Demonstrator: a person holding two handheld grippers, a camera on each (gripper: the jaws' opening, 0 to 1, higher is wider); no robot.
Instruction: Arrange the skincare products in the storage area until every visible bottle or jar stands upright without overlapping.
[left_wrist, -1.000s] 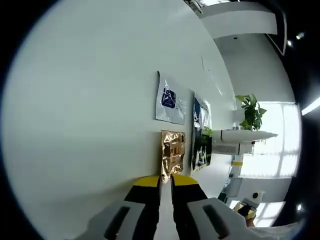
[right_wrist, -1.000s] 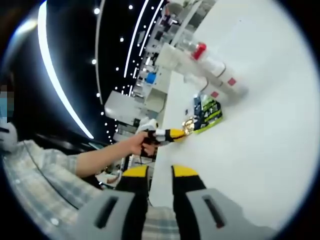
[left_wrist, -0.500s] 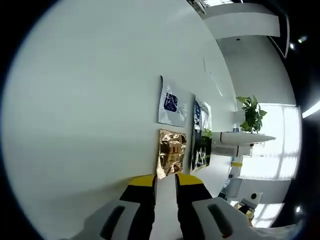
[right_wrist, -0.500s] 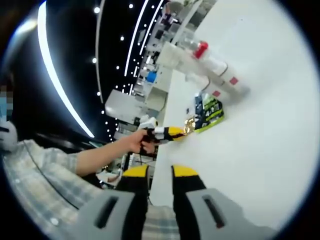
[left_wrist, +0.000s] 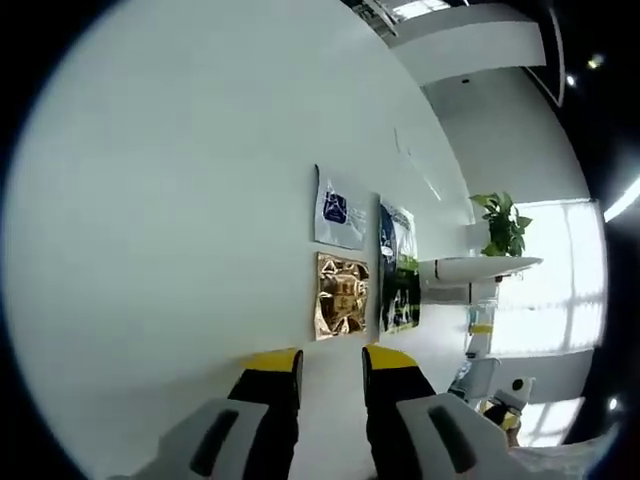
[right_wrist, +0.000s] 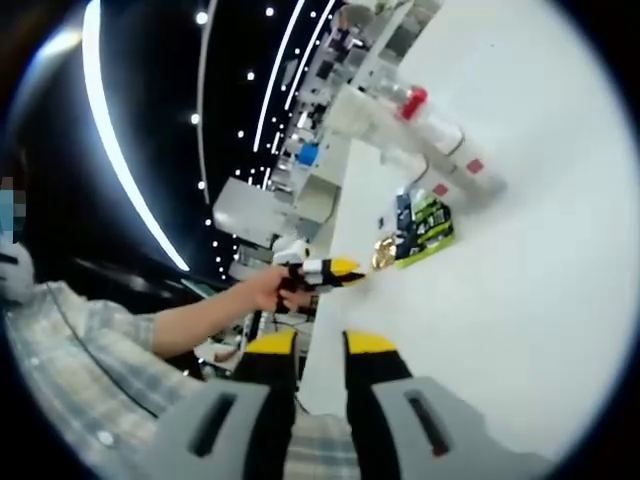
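Note:
In the left gripper view, my left gripper (left_wrist: 330, 362) stands open just short of a gold foil sachet (left_wrist: 341, 310) lying flat on the white table (left_wrist: 180, 220). Beyond it lie a white and blue sachet (left_wrist: 336, 208) and a dark green sachet (left_wrist: 400, 268). The right gripper view shows my right gripper (right_wrist: 320, 345) open and holding nothing, back from the table's edge. Farther along, a hand holds the left gripper (right_wrist: 335, 268) beside the gold sachet (right_wrist: 383, 252) and the green sachet (right_wrist: 425, 225). A red-capped clear bottle (right_wrist: 412, 100) and white bottles (right_wrist: 455, 155) lie past them.
A potted plant (left_wrist: 503, 222) stands on a white shelf beyond the table's far end. A white box (right_wrist: 360, 110) sits by the bottles. The person's plaid sleeve (right_wrist: 70, 350) crosses the right gripper view. Wide bare table (right_wrist: 540, 300) stretches to the right.
My left gripper has opened and let go of the gold sachet, which now lies flat on the table a little ahead of the jaws. The right gripper has stayed put.

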